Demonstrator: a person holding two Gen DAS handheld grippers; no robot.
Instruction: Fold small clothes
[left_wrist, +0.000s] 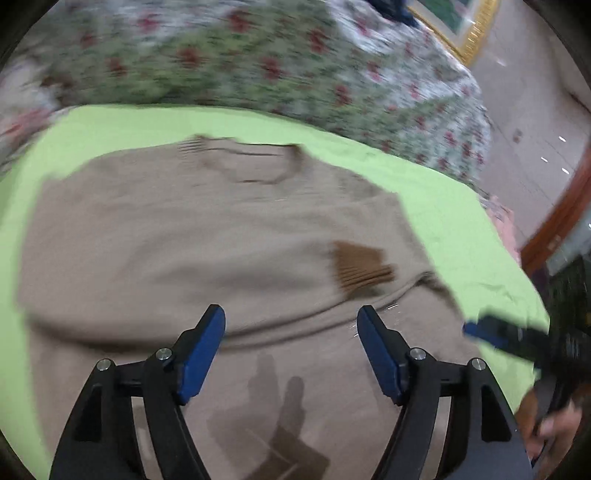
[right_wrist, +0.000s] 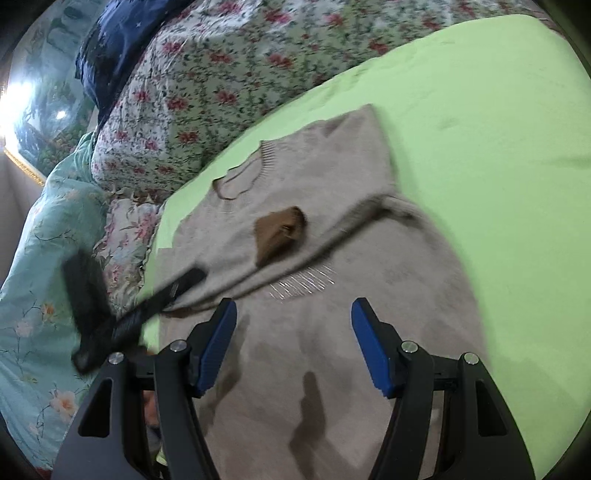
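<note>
A beige knit sweater (left_wrist: 177, 240) lies on a lime green sheet (left_wrist: 443, 221), collar away from me, with a sleeve folded across its body and a brown ribbed cuff (left_wrist: 360, 267) on top. My left gripper (left_wrist: 291, 332) is open and empty just above the lower part of the sweater. The sweater shows in the right wrist view (right_wrist: 332, 314) with the brown cuff (right_wrist: 282, 232) near its middle. My right gripper (right_wrist: 293, 328) is open and empty above the sweater. The left gripper shows blurred in the right wrist view (right_wrist: 147, 310), the right gripper blurred in the left wrist view (left_wrist: 509, 338).
A floral quilt (right_wrist: 221, 81) lies bunched beyond the green sheet (right_wrist: 480, 147). A dark blue cloth (right_wrist: 118, 48) lies on it. A teal floral blanket (right_wrist: 44, 258) lies at the left. A tiled floor (left_wrist: 524, 110) and a wooden edge (left_wrist: 557, 218) are at the right.
</note>
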